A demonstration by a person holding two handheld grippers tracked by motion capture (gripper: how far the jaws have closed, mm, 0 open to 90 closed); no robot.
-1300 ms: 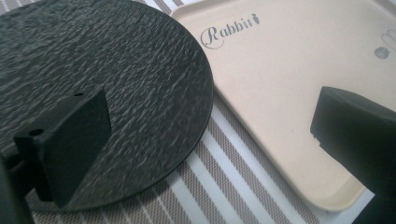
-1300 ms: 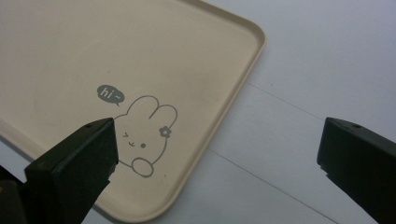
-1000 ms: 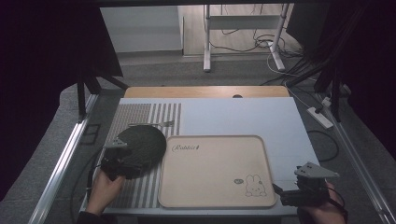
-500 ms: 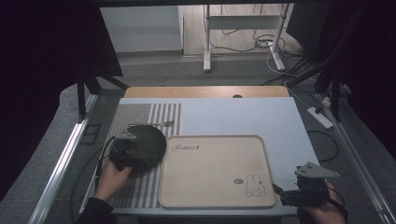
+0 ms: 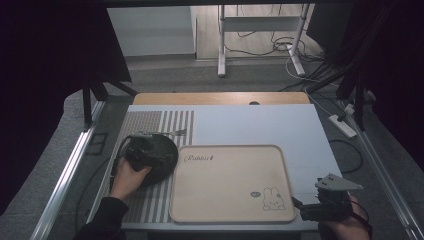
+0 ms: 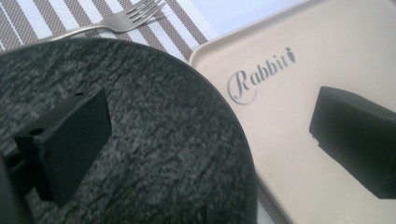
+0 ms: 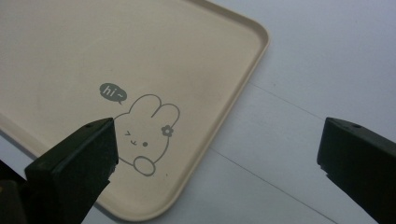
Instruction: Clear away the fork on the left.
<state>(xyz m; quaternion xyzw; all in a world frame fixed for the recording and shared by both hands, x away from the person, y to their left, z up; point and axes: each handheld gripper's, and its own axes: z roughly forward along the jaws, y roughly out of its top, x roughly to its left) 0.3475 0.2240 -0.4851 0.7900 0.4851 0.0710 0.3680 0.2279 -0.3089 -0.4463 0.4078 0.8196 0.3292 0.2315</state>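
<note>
While jaws straddle the rim:
Left gripper [image 5: 142, 152]: agape over dark plate [image 5: 157, 157] (near edge cut off), striped mat [image 5: 145, 122].
Right gripper [image 5: 320, 205]: agape, empty, beside tray [image 5: 225, 200].

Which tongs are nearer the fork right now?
Left. The left tongs are open over the dark plate, with the fork just beyond its far rim. The right tongs sit off the beige tray's near right corner.

— The plate [image 6: 154, 140]: mottled charcoal black. Beneath it, a placemat [image 5: 150, 120] in brown-and-white stripes.

— And the tray [image 5: 225, 200]?

— Plain beige, grey "Rabbit" lettering, a grey-outlined bunny. Both grippers' jaws, black.
</note>
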